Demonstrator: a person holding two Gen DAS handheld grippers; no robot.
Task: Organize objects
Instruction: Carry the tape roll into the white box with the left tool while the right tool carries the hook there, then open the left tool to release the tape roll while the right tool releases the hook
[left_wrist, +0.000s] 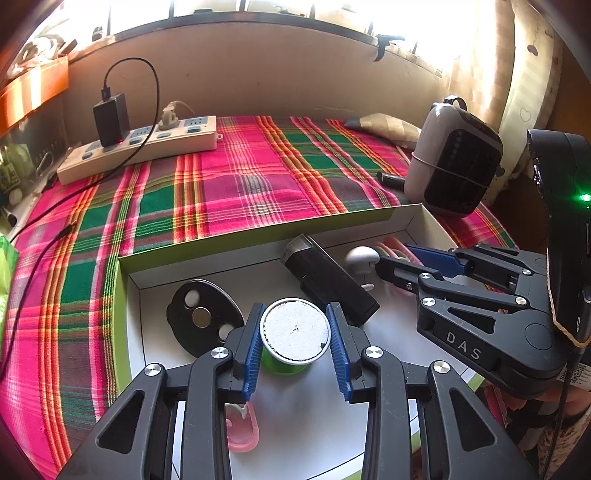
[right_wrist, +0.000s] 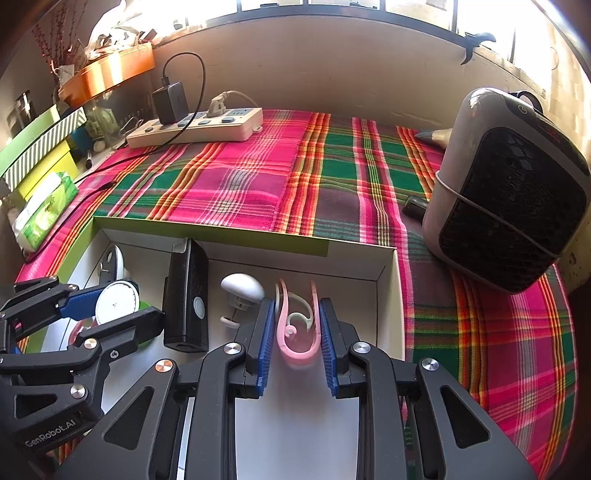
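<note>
Left gripper (left_wrist: 295, 338) clamped on green spool (left_wrist: 294, 329) inside white box (left_wrist: 413, 221), spool base hidden. Right gripper (right_wrist: 293, 341) clamped on pink clip (right_wrist: 297, 328) there. Beyond, black oblong device (right_wrist: 186, 295); round disc (left_wrist: 203, 317) partly covered.

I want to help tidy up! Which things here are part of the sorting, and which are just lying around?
Part of the job:
white box
green tub, between the left gripper pads
pink clip, squeezed by the right gripper
black bar
black disc
white knob

Just lying about:
power strip
black charger
heater
tissue pack
</note>
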